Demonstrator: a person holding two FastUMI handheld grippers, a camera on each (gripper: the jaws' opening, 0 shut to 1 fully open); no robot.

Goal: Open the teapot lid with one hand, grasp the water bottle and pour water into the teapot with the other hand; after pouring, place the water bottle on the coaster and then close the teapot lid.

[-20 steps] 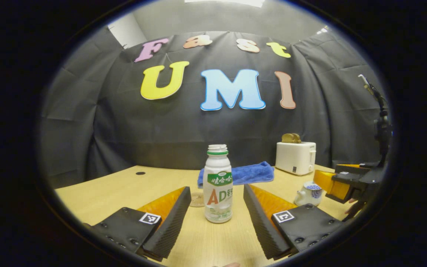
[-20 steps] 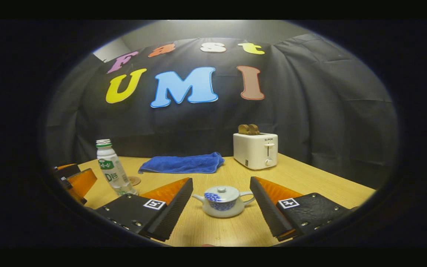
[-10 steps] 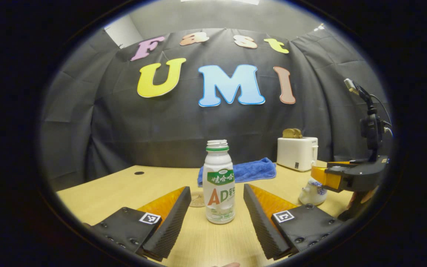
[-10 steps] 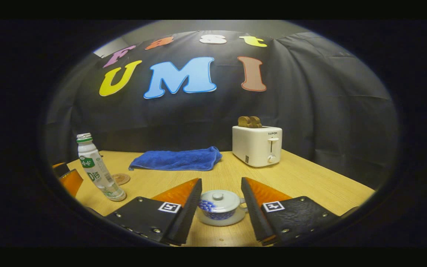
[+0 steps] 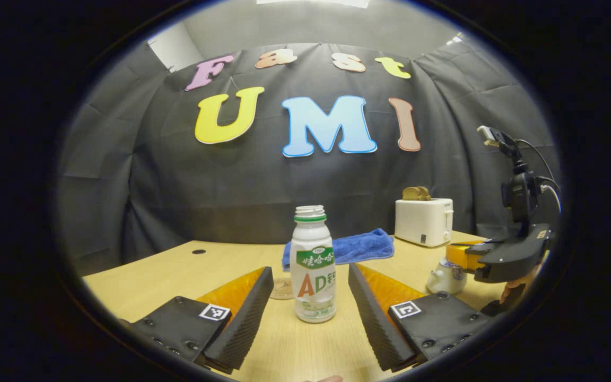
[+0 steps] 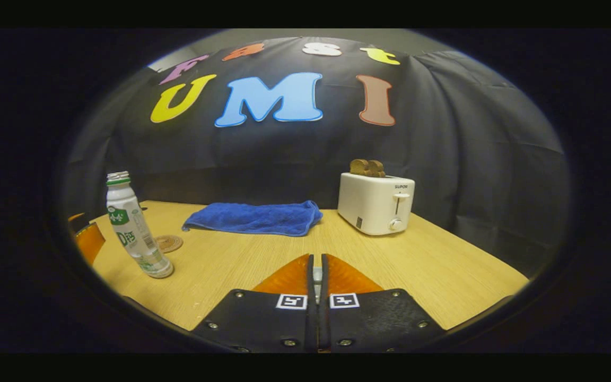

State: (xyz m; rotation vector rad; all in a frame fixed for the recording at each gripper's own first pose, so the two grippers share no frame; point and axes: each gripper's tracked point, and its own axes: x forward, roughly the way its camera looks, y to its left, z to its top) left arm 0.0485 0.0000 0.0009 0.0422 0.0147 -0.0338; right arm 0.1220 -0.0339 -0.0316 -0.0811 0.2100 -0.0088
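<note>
Now right hand-held gripper was closed, pale sliver between fingers, likely lid knob; contact unclear. Teapot sat under it on tabletop. Left hand-held gripper spread wide, flanking water bottle, not touching. Step judged: opening lid. Next: lift lid, close on bottle. Count: one bottle, one teapot, one coaster, two grippers.

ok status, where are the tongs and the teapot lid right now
Right tongs closed over the teapot, a sliver of something pale between them; lid grip unconfirmed. Left tongs open, straddling the upright bottle, not touching. Coaster behind the bottle.
</note>
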